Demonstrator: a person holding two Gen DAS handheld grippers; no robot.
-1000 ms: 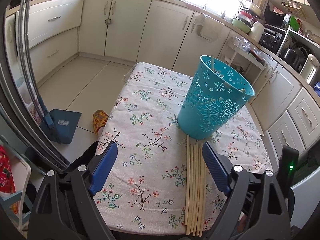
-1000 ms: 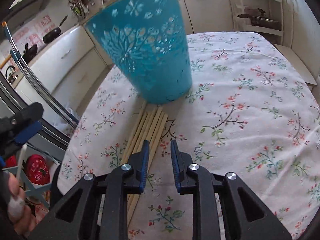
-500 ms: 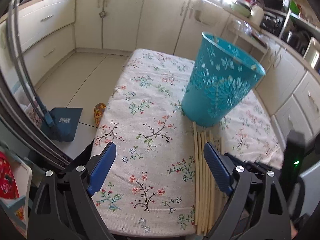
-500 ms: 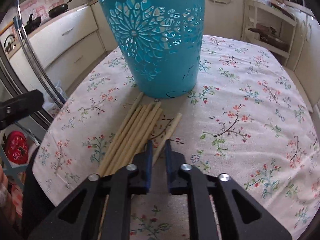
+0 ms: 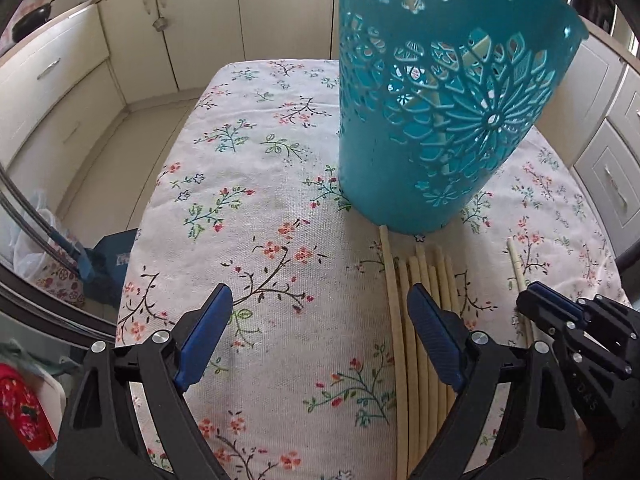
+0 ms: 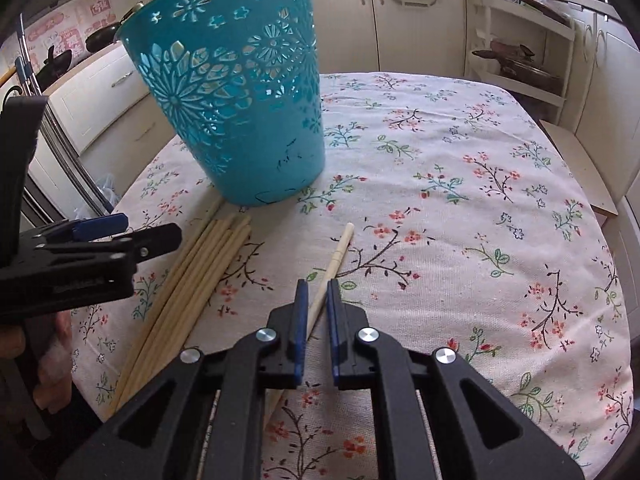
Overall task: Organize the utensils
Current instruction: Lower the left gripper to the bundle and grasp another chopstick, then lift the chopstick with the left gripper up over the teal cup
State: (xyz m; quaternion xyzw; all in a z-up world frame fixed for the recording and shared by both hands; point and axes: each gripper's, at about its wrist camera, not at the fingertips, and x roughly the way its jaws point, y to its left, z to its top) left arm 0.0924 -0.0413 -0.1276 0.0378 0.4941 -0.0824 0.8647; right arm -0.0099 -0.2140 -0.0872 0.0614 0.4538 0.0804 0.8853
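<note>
Left gripper (image 5: 316, 340) wide open, empty, over cloth, chopstick bundle (image 6: 188, 276) at its 3 o'clock. Teal basket (image 6: 240, 120) at 12. Right gripper (image 6: 317, 304) clamped on single chopstick (image 6: 334, 258), long axis toward 1 o'clock. Light, stiff, smooth stick, likely slippery; I'd grip mid-shaft.
</note>
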